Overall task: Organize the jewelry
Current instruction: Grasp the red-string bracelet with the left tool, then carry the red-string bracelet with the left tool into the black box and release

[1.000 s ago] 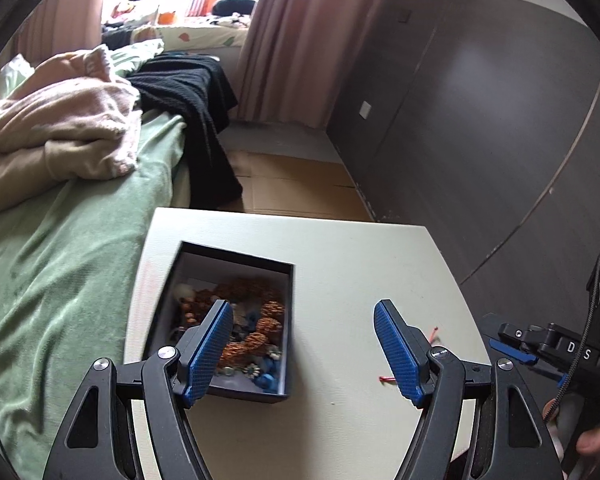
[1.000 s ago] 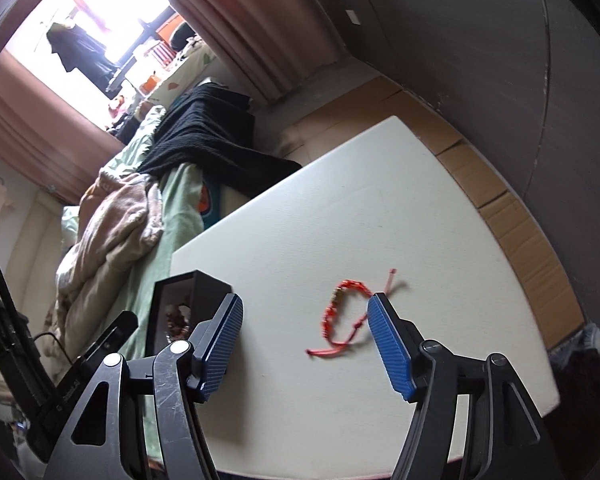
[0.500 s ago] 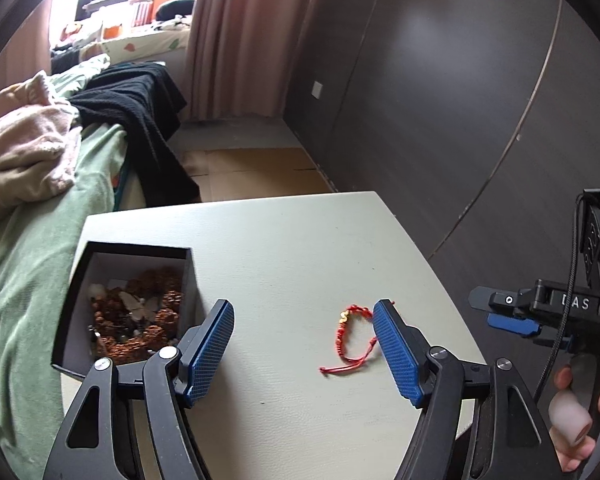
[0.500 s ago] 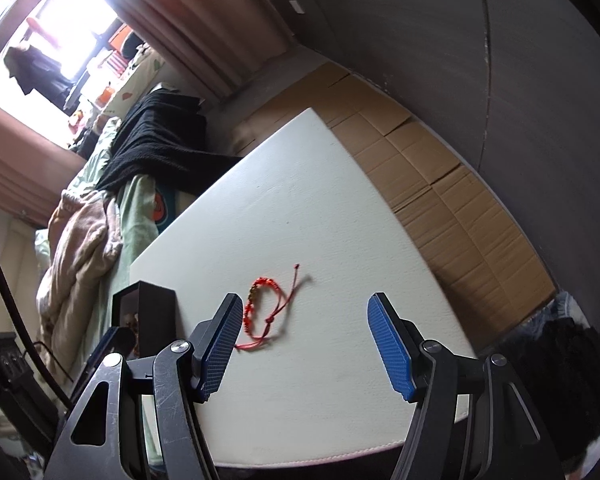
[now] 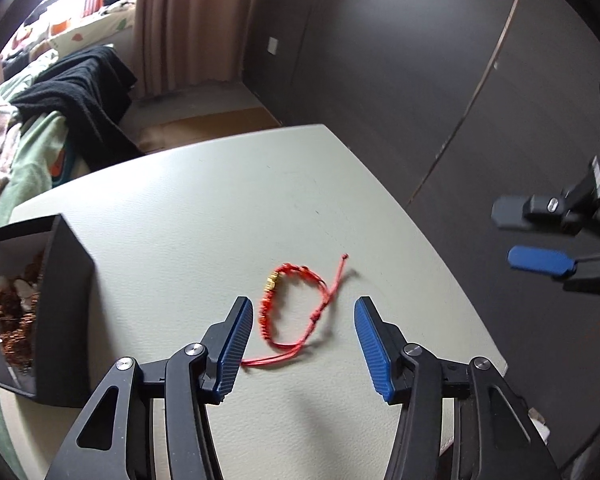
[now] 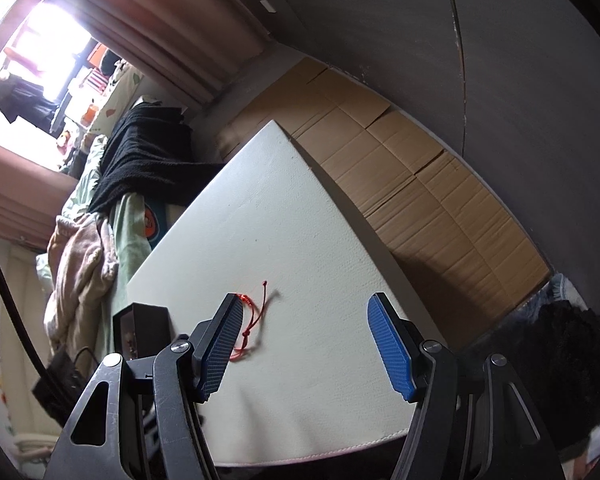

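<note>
Red cord against pale tabletop: the bracelet (image 5: pixel 296 312) lies loose on the table (image 5: pixel 204 208), framed between the spread blue pads of your left gripper (image 5: pixel 304 344), which hangs over it with nothing in its grip. A second ago that same camera looked down into the black jewelry box (image 5: pixel 60 320), and only a scrap of red showed at your right pad; half a second ago the bracelet sat off to the right of centre. Now your left tool has swung across so that the loop falls inside the jaw gap, while the box has slid to the left edge of the view, its beaded contents only partly visible. The bracelet itself has not shifted on the table; only your tools have.

Your right gripper (image 6: pixel 308 344) is also released and empty, its pads wide apart. From its wrist view the bracelet (image 6: pixel 252 316) has drifted from between the pads to behind its left pad, which suggests the right hand is yielding the pick to the left. That gripper shows at the right edge of the left wrist view, off the table's edge.

For the task, the handover of aim looks complete: the left tool seems lined up for a descent and a pinch on the cord, then a short carry left into the box. The thin cord lies flat, so the pads may need to reach the surface to catch it.
</note>
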`<state>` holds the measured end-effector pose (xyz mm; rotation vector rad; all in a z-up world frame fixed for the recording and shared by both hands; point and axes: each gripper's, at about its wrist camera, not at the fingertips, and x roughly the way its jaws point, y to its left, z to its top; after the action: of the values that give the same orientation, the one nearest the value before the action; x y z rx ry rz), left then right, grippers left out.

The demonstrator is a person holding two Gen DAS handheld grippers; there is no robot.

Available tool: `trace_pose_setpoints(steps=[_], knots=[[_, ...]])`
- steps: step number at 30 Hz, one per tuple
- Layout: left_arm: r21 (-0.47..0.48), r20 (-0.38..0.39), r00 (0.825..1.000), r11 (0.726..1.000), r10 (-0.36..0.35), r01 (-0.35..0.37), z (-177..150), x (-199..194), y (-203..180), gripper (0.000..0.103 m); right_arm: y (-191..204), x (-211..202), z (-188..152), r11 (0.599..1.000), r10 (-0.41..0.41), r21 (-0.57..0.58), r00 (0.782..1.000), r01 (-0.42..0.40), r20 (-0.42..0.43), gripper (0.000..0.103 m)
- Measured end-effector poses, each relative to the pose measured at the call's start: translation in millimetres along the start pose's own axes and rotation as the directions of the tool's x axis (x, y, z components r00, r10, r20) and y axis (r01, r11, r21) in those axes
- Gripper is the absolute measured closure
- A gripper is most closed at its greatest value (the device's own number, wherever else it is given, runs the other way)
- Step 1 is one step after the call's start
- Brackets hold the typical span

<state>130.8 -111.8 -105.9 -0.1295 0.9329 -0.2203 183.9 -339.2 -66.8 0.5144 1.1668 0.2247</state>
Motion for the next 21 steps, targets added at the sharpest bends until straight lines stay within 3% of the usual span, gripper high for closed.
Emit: trace_pose_setpoints(steps=[6,9,13,16,21], knots=[[0.05,-0.04,0.998,0.998,0.042,-0.04,-7.1,23.7,-12.1,0.055,-11.6,-11.8,7.2,1.0,0.015,0.018,1.0,-0.016,0.02,0.038],[0.057,-0.046,0.996,0.996,0.072,-0.069,-9.8,29.0,-10.3,0.069,-17.2,-13.2,9.5,0.999,0.013,0.032,1.0,-0.014,0.019,0.037],[0.059,-0.05,0.99,0.99,0.13,-0.127,-9.5,29.4,-5.2,0.096,-19.7,-14.3,11.2,0.999,0.02,0.034,1.0,-0.021,0.017,0.037],[0.025,-0.06,0.994,0.995,0.094,-0.093,-7.7,27.4,3.6,0.096,-19.5,-14.0,11.4,0.999,0.02,0.033,1.0,-0.021,0.016,0.037],[0.0,-0.001,0.996,0.996,0.088,-0.088,-1.3,4.5,13.8,0.097,-12.8,-10.8,9.4,1.0,0.005,0.017,1.0,-0.005,0.01,0.037]])
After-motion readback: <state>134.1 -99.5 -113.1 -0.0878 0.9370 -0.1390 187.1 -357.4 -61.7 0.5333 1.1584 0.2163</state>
